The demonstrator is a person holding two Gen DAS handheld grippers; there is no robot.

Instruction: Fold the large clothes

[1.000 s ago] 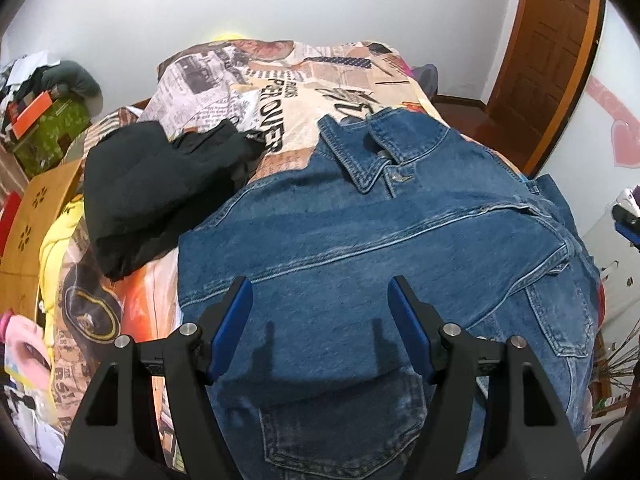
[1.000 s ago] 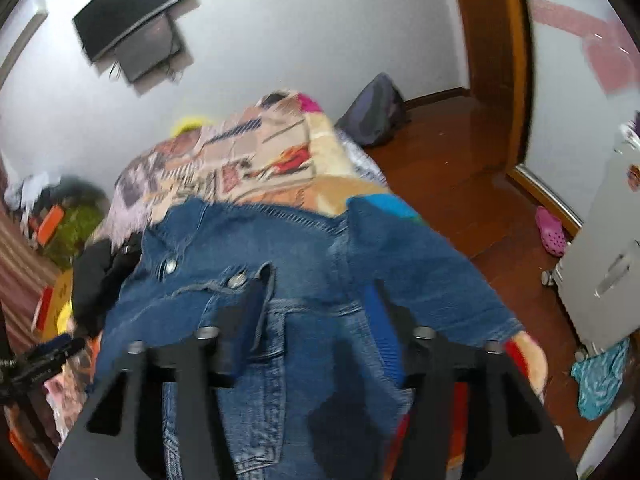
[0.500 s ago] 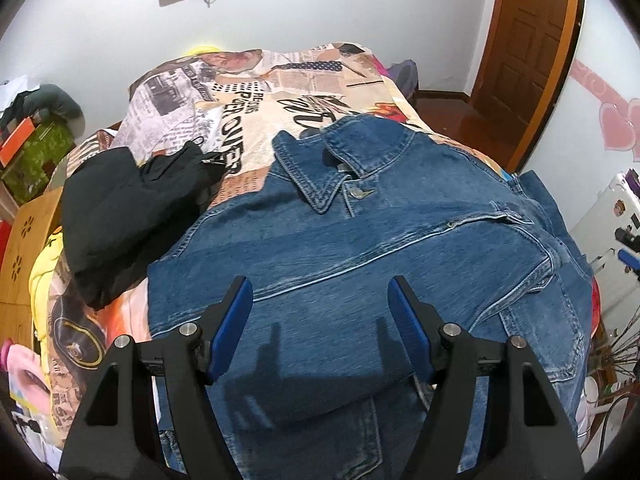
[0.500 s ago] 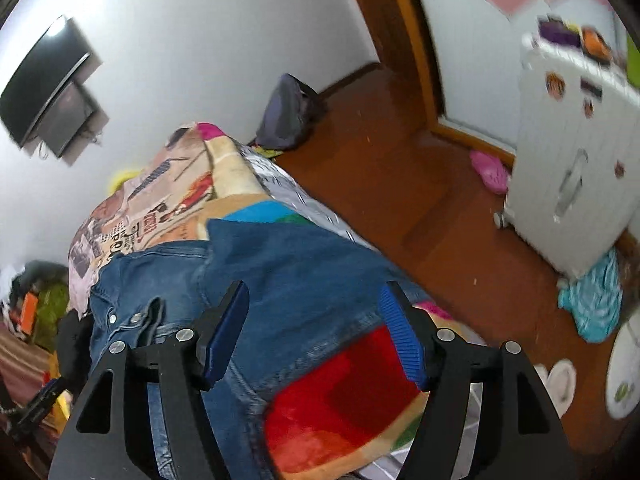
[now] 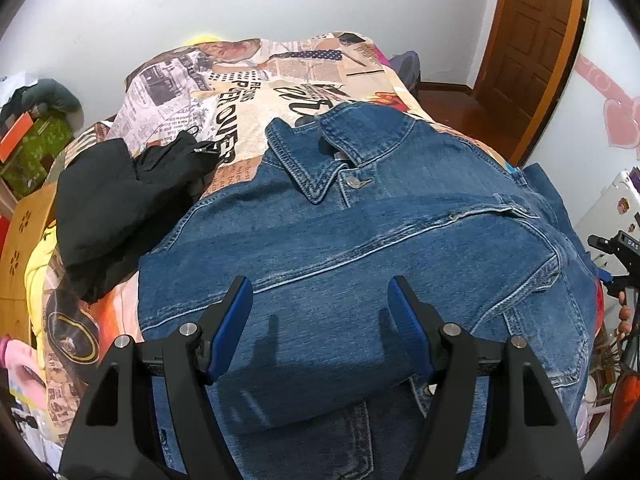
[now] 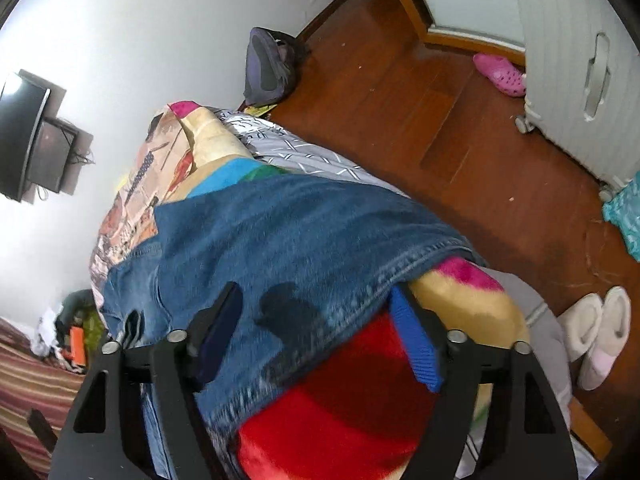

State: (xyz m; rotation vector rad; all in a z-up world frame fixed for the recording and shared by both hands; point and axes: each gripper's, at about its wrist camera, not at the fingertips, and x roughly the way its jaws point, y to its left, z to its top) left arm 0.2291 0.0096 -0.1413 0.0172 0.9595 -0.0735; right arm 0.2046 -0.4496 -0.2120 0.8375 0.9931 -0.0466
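Note:
A blue denim jacket (image 5: 360, 240) lies front up on the bed, collar towards the far wall, with its left sleeve folded across the chest. My left gripper (image 5: 320, 300) is open and empty, hovering over the folded sleeve. My right gripper (image 6: 316, 312) is open and empty over the jacket's other sleeve (image 6: 300, 232), which lies at the bed's right edge. The right gripper also shows at the right edge of the left wrist view (image 5: 616, 256).
A black garment (image 5: 116, 208) lies in a heap left of the jacket on the newspaper-print bedspread (image 5: 248, 80). A colourful blanket (image 6: 360, 400) hangs over the bed's edge. A wooden floor (image 6: 460, 140), slippers (image 6: 600, 332), a backpack (image 6: 266, 66) and a white cabinet (image 6: 580, 60) are on the right.
The left gripper has drawn back slightly, so more of the jacket and bed shows. The right gripper has swung right and down from the jacket's front to the sleeve at the bed's edge.

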